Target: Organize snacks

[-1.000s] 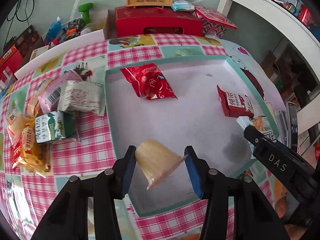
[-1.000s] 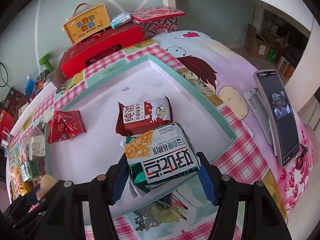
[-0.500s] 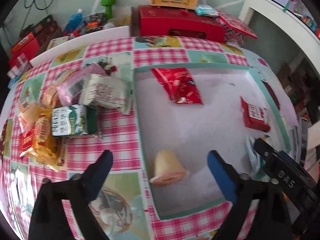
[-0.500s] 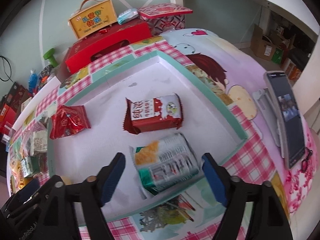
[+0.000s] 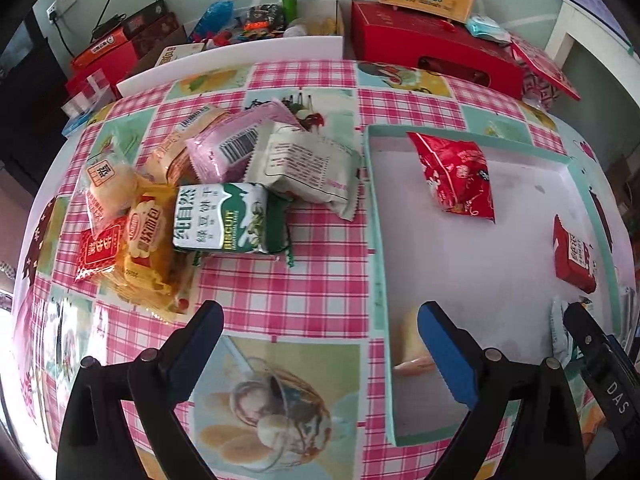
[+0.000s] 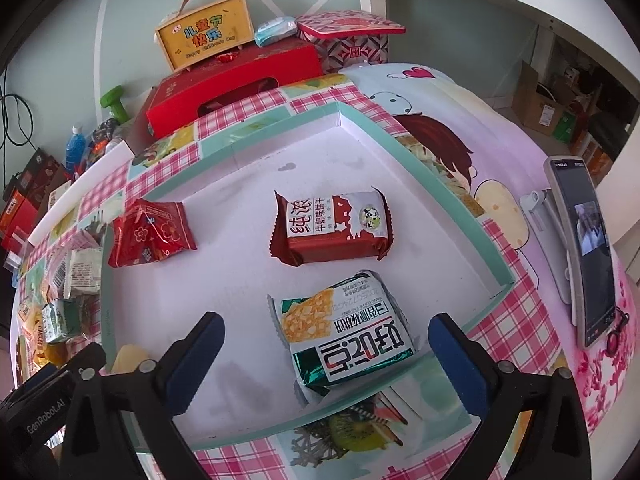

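Snack packets [image 5: 224,184] heaped at left on the checked table [image 5: 304,280], one reading "BISCUIT"; left gripper [image 5: 320,344] jaws wide apart, empty. At right, in the teal-rimmed tray [image 6: 440,184], a green-and-white packet [image 6: 344,340] lies upright in frame between the right gripper [image 6: 324,354] jaws, which are opening and clear of it.

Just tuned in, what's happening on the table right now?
A person is sorting snacks into the teal-rimmed tray. The right tongs are opening over the green-and-white packet, which lies in the tray. The left tongs hang open and empty beside the pale yellow snack. Two red packets are also in; the pile waits outside.
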A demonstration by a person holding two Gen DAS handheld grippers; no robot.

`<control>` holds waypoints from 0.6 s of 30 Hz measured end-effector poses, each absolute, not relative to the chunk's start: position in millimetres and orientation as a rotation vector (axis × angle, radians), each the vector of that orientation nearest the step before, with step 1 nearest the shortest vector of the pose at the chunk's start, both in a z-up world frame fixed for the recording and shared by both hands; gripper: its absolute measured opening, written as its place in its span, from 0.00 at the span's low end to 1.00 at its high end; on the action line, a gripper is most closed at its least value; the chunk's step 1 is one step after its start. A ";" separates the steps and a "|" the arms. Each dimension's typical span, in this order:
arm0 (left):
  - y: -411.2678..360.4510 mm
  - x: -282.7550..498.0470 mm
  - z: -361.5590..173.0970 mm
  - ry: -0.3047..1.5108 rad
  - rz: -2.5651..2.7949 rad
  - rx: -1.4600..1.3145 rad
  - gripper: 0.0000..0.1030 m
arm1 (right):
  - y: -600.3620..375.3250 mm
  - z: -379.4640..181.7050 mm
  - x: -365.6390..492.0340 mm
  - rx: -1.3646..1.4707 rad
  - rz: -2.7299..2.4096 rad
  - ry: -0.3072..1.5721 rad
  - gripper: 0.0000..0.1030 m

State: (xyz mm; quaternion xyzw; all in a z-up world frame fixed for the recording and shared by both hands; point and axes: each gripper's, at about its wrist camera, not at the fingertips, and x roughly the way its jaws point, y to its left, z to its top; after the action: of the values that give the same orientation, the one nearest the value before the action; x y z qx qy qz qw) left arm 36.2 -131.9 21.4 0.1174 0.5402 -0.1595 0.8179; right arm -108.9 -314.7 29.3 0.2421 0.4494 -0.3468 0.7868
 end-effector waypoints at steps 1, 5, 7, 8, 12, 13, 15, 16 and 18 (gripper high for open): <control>-130.4 36.8 22.6 1.149 -0.339 0.248 0.95 | -314.1 30.2 -108.8 0.520 -0.746 0.967 1.00; -126.1 38.0 28.1 1.143 -0.349 0.245 0.95 | -308.2 37.2 -106.6 0.499 -0.741 0.953 1.00; -123.0 39.2 31.8 1.138 -0.359 0.248 0.95 | -302.1 42.1 -103.6 0.482 -0.738 0.945 1.00; -121.3 39.2 34.0 1.135 -0.363 0.250 0.95 | -298.3 44.8 -102.1 0.475 -0.738 0.939 1.00; -102.1 47.1 49.0 1.090 -0.341 0.242 0.95 | -270.3 57.4 -87.6 0.442 -0.647 0.898 1.00; -94.7 51.4 51.9 1.083 -0.319 0.234 0.95 | -263.7 58.0 -82.9 0.434 -0.617 0.898 1.00; -79.8 59.1 54.7 1.080 -0.279 0.215 0.95 | -248.4 56.3 -71.4 0.413 -0.554 0.908 1.00; -71.0 64.4 55.3 1.084 -0.256 0.199 0.95 | -242.1 55.0 -66.4 0.405 -0.535 0.914 1.00; -56.1 72.7 55.0 1.094 -0.216 0.165 0.95 | -230.1 51.5 -57.4 0.401 -0.498 0.915 1.00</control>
State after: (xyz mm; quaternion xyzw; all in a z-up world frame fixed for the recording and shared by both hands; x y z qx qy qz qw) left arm 72.7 -56.1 55.0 0.0783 0.5186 -0.1023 0.8452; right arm -57.4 -230.1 51.5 0.1902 0.4340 -0.2363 0.8483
